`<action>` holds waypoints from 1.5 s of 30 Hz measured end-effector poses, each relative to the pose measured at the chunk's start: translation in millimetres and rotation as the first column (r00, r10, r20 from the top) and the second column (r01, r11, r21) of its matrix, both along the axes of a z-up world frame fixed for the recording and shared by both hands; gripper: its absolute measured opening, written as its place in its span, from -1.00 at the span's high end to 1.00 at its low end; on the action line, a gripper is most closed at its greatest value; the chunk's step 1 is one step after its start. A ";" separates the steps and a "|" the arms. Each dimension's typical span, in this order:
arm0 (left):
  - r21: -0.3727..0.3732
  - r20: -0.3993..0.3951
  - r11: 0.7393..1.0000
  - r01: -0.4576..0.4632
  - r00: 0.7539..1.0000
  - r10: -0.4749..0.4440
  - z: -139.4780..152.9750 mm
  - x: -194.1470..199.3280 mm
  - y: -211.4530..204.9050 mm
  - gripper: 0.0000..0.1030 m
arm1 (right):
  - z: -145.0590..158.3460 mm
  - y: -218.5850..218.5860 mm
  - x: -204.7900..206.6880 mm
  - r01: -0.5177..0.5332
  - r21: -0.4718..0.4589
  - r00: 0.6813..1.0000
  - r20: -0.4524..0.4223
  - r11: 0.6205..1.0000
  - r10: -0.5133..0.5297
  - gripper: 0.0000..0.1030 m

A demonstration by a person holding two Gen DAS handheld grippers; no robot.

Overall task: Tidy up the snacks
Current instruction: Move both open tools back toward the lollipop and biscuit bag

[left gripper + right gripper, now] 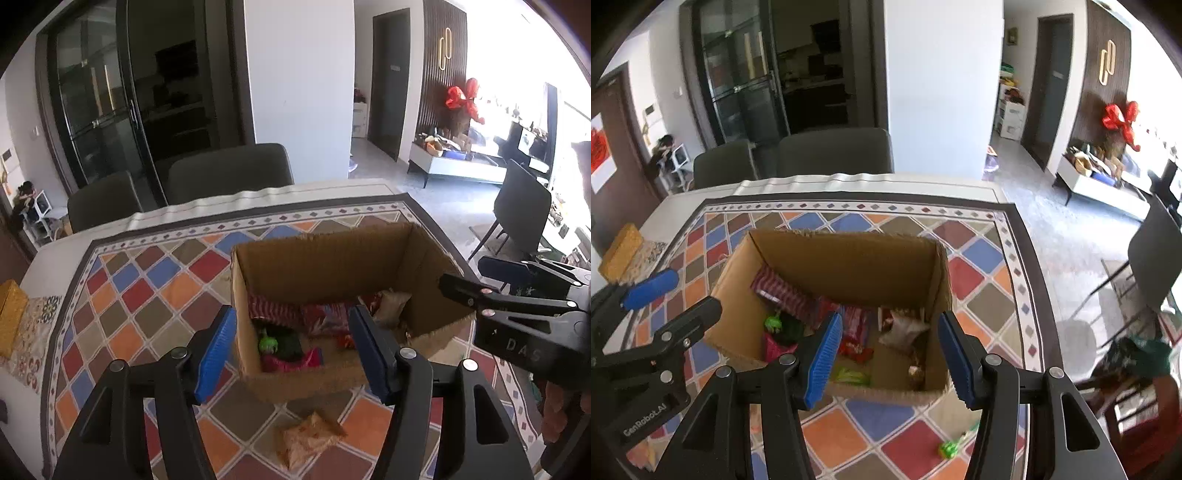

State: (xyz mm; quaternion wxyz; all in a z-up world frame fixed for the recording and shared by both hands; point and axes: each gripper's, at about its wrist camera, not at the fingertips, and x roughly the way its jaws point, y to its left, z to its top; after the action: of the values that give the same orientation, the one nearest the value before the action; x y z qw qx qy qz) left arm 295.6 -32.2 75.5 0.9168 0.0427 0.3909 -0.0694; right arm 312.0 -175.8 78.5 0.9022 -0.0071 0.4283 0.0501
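— Where are the snacks?

— Mostly in the box (849, 280) on the bench (155, 280): a striped pack (783, 291), a green one (774, 322), red ones (855, 347), a pale pouch (905, 328).

— Any outside?

— A tan packet (308, 439) lies just in front of the box, and a small green piece (948, 448) on the cloth near the right side.

— The claws?

— Left claw (291, 354) is spread wide, holding nothing, above the box's near wall. Right claw (888, 360) is the same, fingers apart and empty.

Home dining room: table (1015, 192), chairs (834, 151), glass cabinet (738, 81).
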 end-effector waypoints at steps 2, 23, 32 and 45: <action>-0.008 0.006 1.000 0.001 1.000 -0.001 0.3 -9.1 1.6 -0.29 | 0.1 -3.6 -7.0 0.011 0.020 1.000 -0.003 1.000 -0.011 -0.07; -0.011 0.114 0.999 -0.051 0.992 0.052 -29.7 -99.7 4.1 -0.54 | -29.8 -28.8 -93.6 0.176 0.106 0.980 0.069 0.979 -0.184 -0.42; -0.005 0.134 0.993 -0.116 0.984 0.116 -54.2 -126.0 4.7 -0.59 | -63.6 -36.9 -118.7 0.220 0.117 0.973 0.043 0.968 -0.227 -0.42; 0.075 0.101 0.994 -0.084 0.992 0.076 -105.8 -125.5 -5.3 -0.60 | -107.9 -42.1 -127.2 0.274 0.085 0.962 -0.006 0.958 -0.275 -0.42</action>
State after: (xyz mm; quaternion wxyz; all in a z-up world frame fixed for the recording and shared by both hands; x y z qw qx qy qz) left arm 170.1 -37.5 -30.3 0.9346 0.0666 0.3491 -0.0149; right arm 184.8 -218.0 -29.4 0.9012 0.0907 0.4198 -0.0573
